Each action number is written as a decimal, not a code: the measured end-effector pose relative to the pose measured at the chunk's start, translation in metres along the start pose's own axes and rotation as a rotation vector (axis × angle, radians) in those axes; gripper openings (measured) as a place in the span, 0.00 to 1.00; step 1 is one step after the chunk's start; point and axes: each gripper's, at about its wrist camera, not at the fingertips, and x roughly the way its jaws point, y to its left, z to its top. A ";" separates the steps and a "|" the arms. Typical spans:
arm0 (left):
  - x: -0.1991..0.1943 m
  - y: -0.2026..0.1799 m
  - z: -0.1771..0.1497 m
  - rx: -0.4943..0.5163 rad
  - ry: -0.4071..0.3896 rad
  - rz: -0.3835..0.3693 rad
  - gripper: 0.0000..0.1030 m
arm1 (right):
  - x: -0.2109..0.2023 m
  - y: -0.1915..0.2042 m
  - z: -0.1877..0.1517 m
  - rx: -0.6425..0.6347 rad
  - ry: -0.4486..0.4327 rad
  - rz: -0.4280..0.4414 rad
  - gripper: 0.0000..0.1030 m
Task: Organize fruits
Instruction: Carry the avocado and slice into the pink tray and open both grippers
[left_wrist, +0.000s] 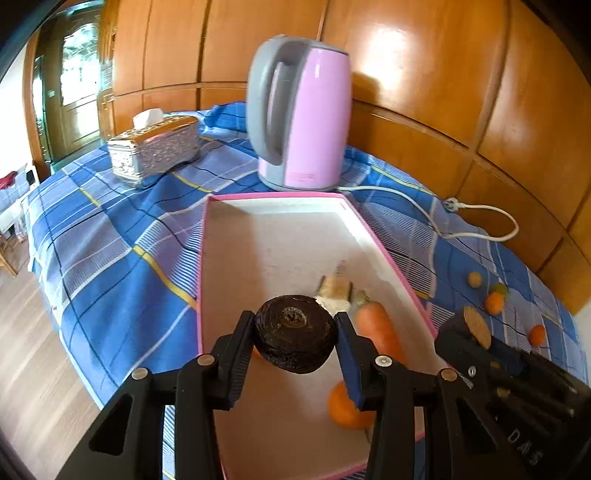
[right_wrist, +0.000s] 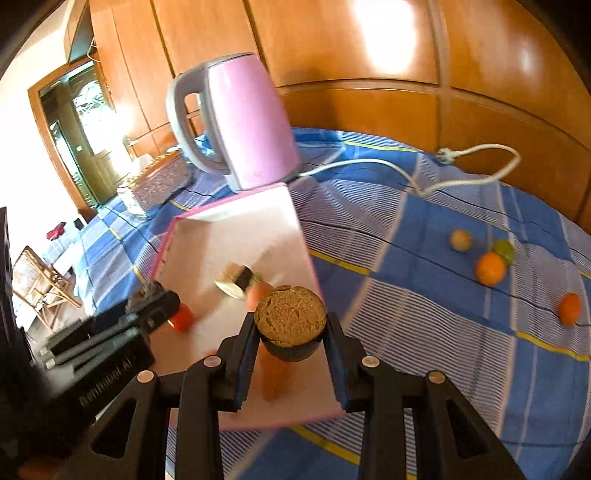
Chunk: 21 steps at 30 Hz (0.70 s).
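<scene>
The left gripper (left_wrist: 295, 334) pinches a dark round fruit (left_wrist: 295, 332) by its sides, over the pink tray (left_wrist: 391, 266). The right gripper (right_wrist: 290, 332) squeezes a cut brown half (right_wrist: 290, 321). Both look light, hard and smooth, so hold the middle

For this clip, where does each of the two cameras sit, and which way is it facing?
Left wrist: sits on the left gripper, looking down along its fingers at the pink-rimmed tray and kettle; the jaws clamp a dark round piece, and the right gripper shows at lower right.
Right wrist: sits on the right gripper, facing the same tray from the other side; it holds a brown-topped round piece, with the left gripper at left.
Shared: tray, kettle, carrot, loose fruits.
</scene>
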 end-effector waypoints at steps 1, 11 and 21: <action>0.001 0.003 0.001 -0.010 -0.002 0.009 0.42 | 0.003 0.004 0.003 -0.002 -0.002 0.004 0.34; 0.004 0.014 0.004 -0.055 -0.010 0.023 0.56 | 0.015 0.029 0.027 -0.017 0.000 0.076 0.35; -0.001 0.014 0.001 -0.053 -0.019 0.026 0.57 | 0.008 0.026 0.020 0.028 -0.012 0.085 0.35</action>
